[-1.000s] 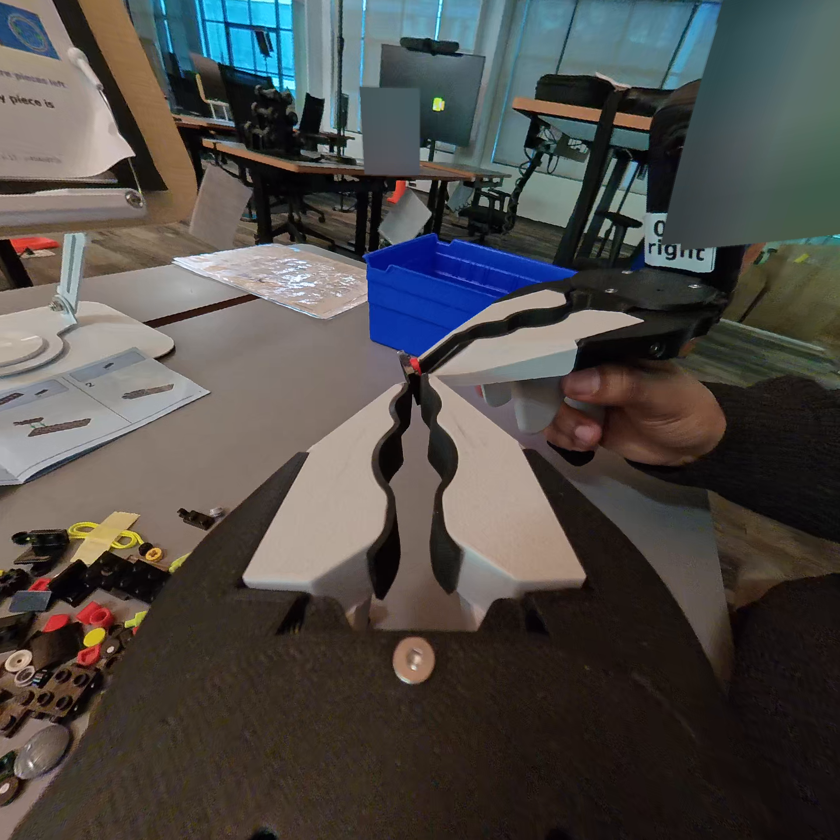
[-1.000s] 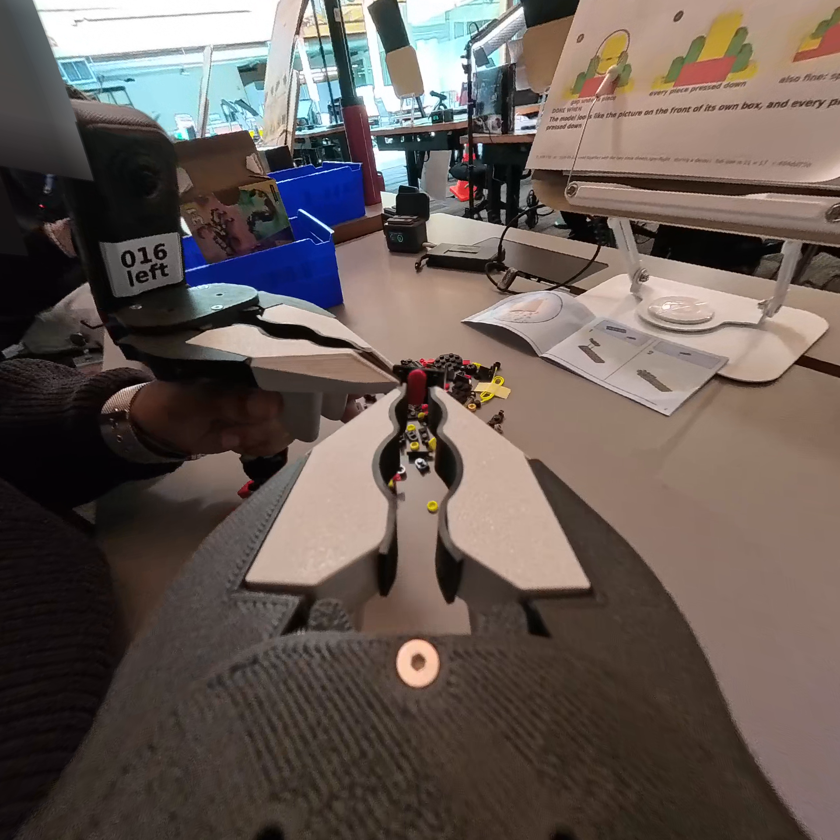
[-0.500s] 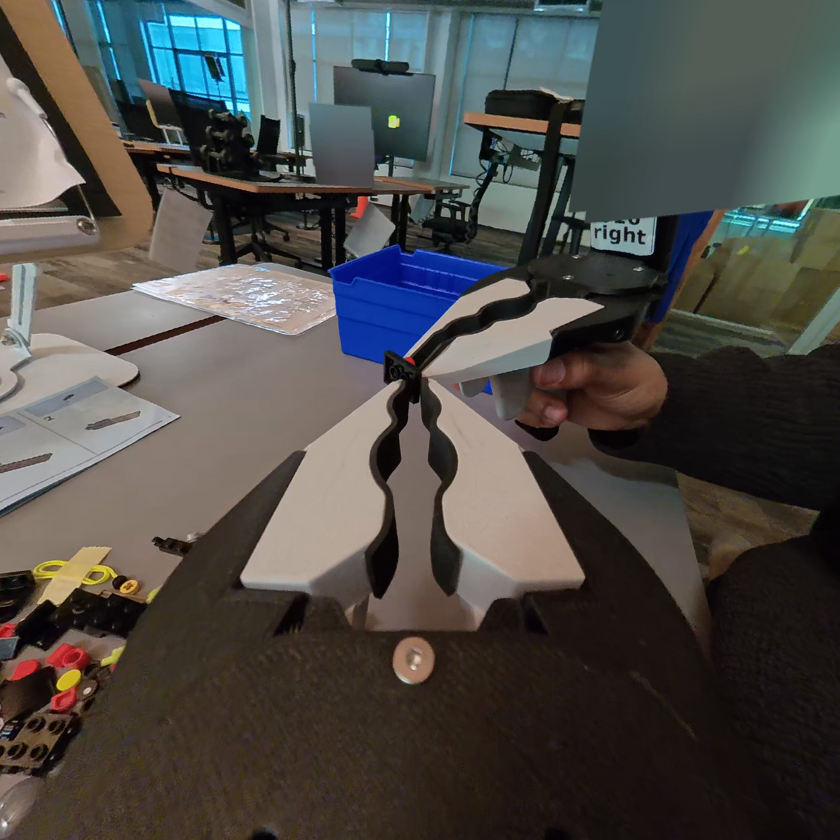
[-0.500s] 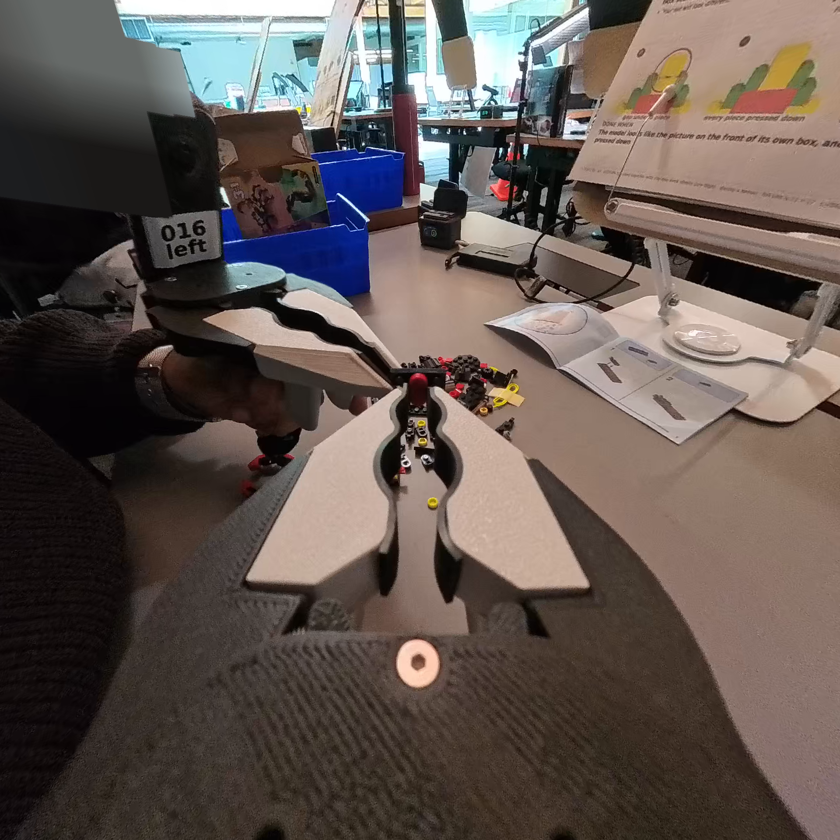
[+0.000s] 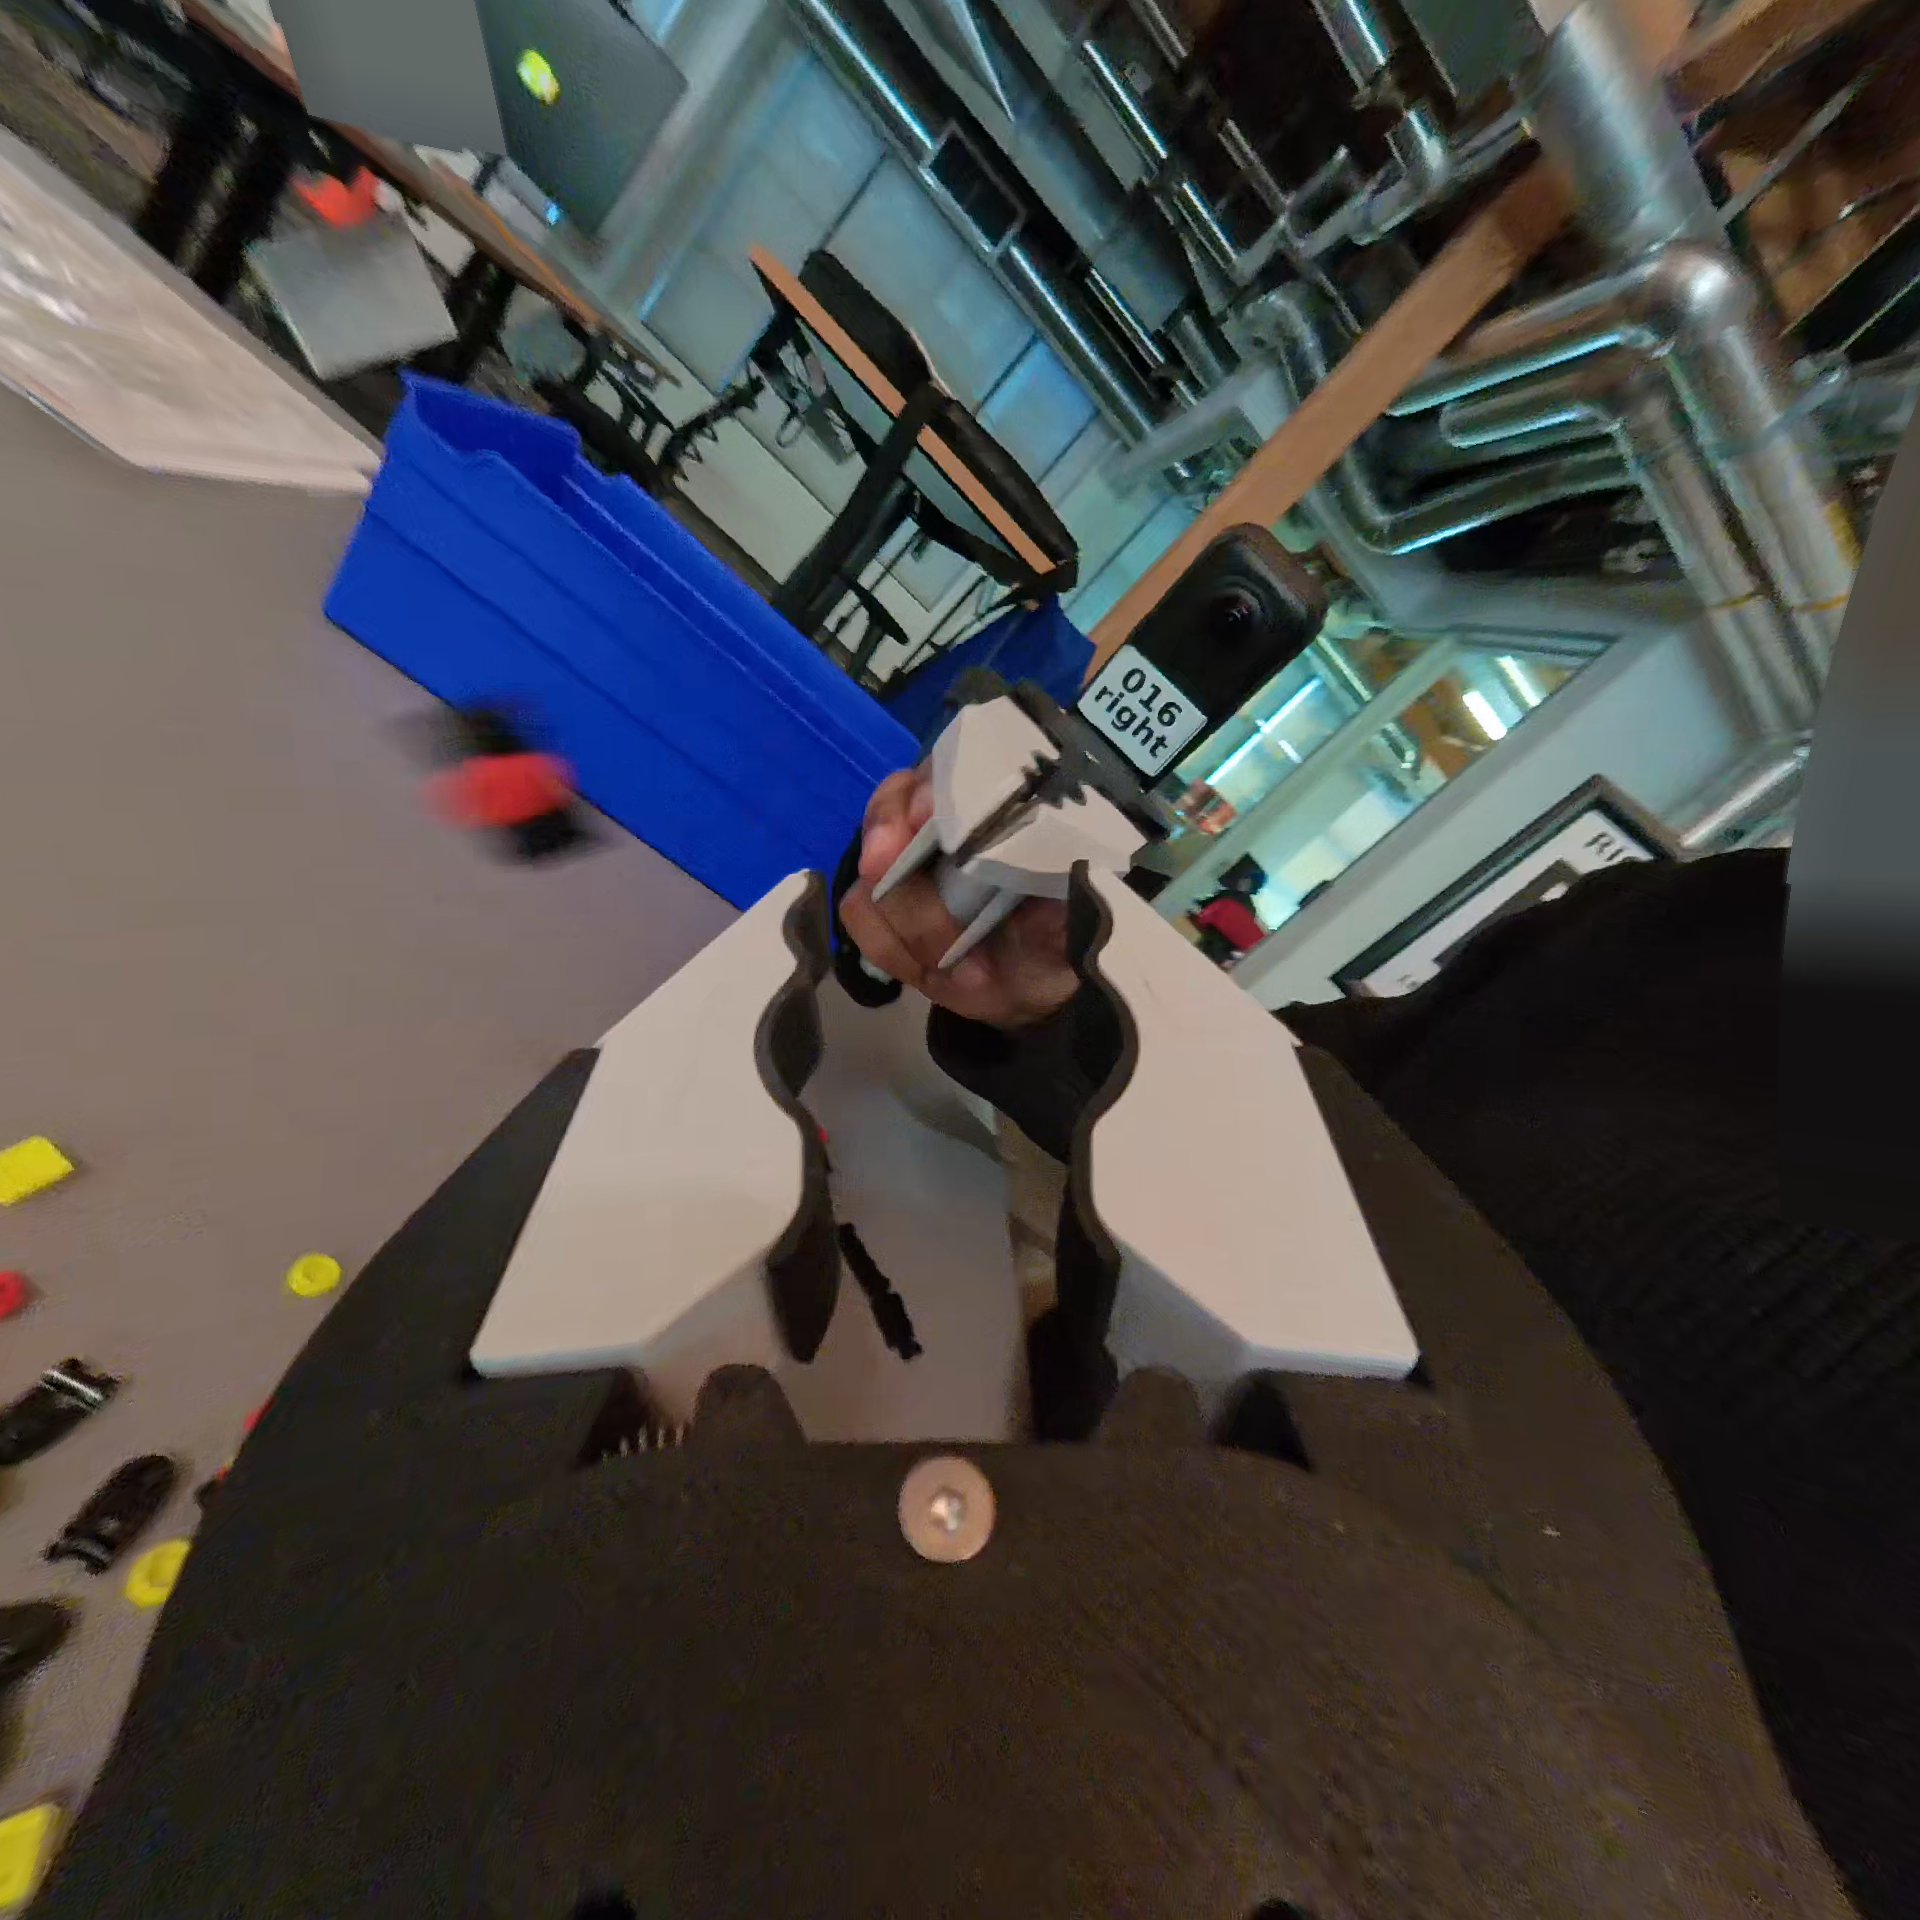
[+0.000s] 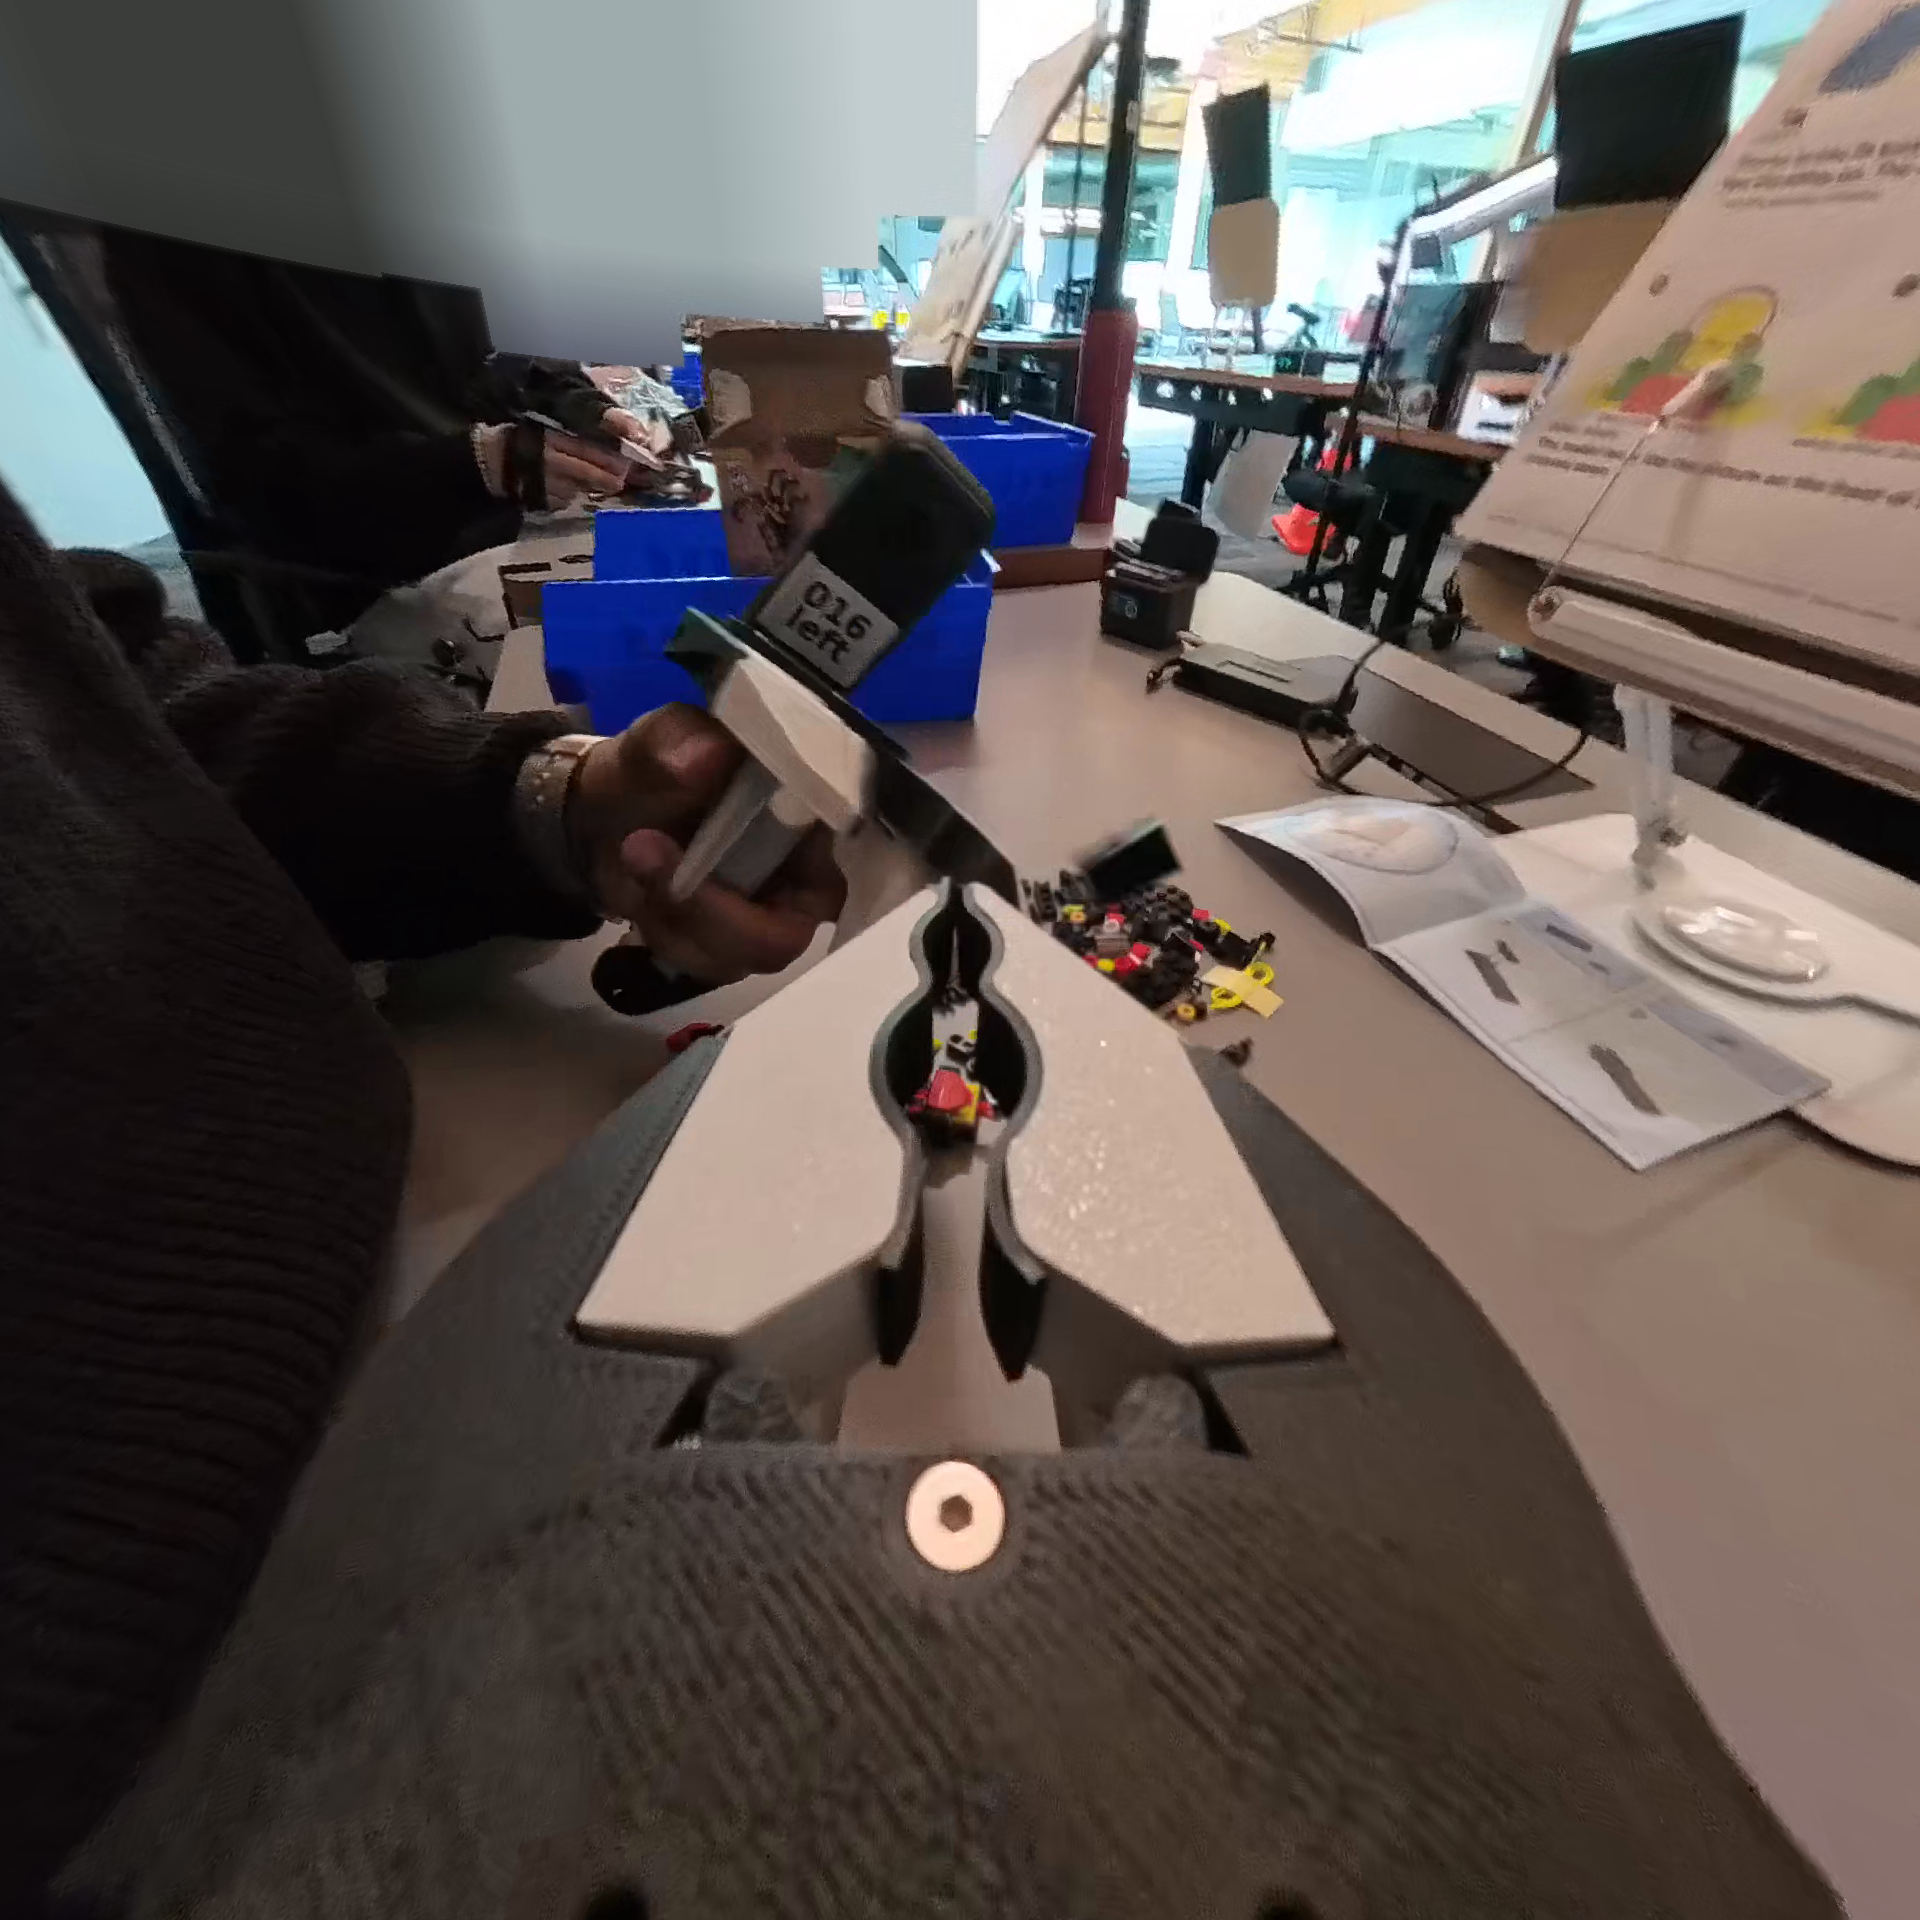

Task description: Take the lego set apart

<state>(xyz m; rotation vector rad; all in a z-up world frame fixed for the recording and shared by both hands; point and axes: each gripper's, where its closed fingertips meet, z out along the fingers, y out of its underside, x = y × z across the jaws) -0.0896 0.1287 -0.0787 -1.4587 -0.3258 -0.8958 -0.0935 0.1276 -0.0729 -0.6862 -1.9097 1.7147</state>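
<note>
My left gripper [image 5: 940,894] is open and empty, tilted over the grey table [image 5: 208,935]. A small red and black lego piece [image 5: 499,790] shows blurred in front of the blue bin; I cannot tell if it touches the table. In the right wrist view a blurred dark piece [image 6: 1127,857] hangs just above the pile of loose lego pieces [image 6: 1143,935]. My right gripper [image 6: 951,904] is shut, with nothing visible between its tips. It is also in the left wrist view [image 5: 997,831], just beyond my left fingertips. The left gripper [image 6: 935,831] points at my right tips.
A blue bin [image 5: 582,623] stands behind the piece; blue bins [image 6: 914,665] stand at the back. An instruction booklet [image 6: 1507,966] and a white stand base [image 6: 1766,935] lie to the right. Loose yellow and black pieces [image 5: 312,1273] lie at the left. A thin black piece [image 5: 878,1288] lies under my left fingers.
My left gripper has opened and tilted sharply. The two grippers, which held one small red and black piece between their tips, have come apart, and a blurred piece now moves over the table.
</note>
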